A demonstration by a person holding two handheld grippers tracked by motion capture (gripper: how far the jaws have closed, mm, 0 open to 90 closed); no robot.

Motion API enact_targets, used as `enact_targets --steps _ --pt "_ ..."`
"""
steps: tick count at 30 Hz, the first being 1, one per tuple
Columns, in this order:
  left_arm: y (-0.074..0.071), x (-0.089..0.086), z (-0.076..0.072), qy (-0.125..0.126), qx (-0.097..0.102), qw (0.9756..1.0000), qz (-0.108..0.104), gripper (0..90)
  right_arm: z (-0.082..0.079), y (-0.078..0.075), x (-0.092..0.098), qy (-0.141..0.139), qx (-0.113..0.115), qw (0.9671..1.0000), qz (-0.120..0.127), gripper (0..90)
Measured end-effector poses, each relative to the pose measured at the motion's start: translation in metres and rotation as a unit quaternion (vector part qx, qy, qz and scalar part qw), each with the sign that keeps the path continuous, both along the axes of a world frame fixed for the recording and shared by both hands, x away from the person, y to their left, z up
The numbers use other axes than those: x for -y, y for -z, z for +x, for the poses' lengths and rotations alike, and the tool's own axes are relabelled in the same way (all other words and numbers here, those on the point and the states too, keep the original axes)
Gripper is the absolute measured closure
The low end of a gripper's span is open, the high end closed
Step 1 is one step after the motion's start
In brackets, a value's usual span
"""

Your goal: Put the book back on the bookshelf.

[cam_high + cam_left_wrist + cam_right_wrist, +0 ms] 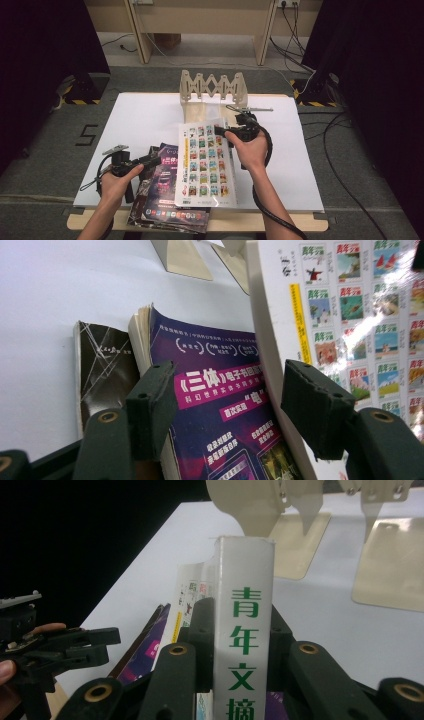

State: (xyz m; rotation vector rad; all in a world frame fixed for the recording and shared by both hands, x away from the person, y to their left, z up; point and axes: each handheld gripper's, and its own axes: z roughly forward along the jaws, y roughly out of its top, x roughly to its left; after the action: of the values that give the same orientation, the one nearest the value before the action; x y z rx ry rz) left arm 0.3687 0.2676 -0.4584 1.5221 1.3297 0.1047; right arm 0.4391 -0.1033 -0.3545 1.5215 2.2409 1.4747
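Note:
A thick white book point(205, 165), its cover printed with rows of small coloured pictures, is tilted up off the table. My right gripper point(225, 131) is shut on its upper right edge; in the right gripper view the jaws point(242, 615) clamp the white spine point(243, 605) with green characters. A purple magazine point(162, 190) lies under the book at the front edge. My left gripper point(152, 159) stands open over the magazine's top edge point(220, 405), with the white book point(360, 315) just right of its jaws point(230, 400); the pads press on nothing.
A wooden accordion book rack point(212, 87) stands at the back middle of the white table sheet point(145, 120). A dark thin book point(102, 370) lies left of the purple magazine. Cables run over the floor at the right.

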Motion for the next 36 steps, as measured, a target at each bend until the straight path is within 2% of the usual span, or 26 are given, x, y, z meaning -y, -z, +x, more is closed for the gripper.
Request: enact_targets --steps 10,14,18,19,26,36 --pt "0.001 -0.004 0.000 -0.008 -0.001 1.0000 -0.001 38.5 -0.002 -0.016 0.010 0.022 0.035 0.9991 -0.008 74.1" --pt "0.001 -0.005 0.001 -0.012 0.005 0.9999 0.002 38.7 -0.002 -0.026 0.016 0.043 0.056 0.9974 -0.014 74.1" --pt "0.001 -0.006 0.001 -0.015 0.007 0.9999 0.004 38.9 0.000 -0.031 0.018 0.055 0.065 0.9961 -0.022 74.1" --pt "0.001 -0.006 0.001 -0.017 0.009 0.9998 0.005 39.0 0.001 -0.034 0.019 0.062 0.074 0.9949 -0.030 74.1" --pt "0.002 -0.009 0.001 -0.023 0.007 0.9996 0.010 39.1 0.005 -0.043 0.022 0.080 0.091 0.9917 -0.042 74.1" --pt "0.002 -0.009 0.002 -0.022 0.006 0.9997 0.009 39.3 0.014 -0.063 0.027 0.125 0.124 0.9828 -0.056 74.1"
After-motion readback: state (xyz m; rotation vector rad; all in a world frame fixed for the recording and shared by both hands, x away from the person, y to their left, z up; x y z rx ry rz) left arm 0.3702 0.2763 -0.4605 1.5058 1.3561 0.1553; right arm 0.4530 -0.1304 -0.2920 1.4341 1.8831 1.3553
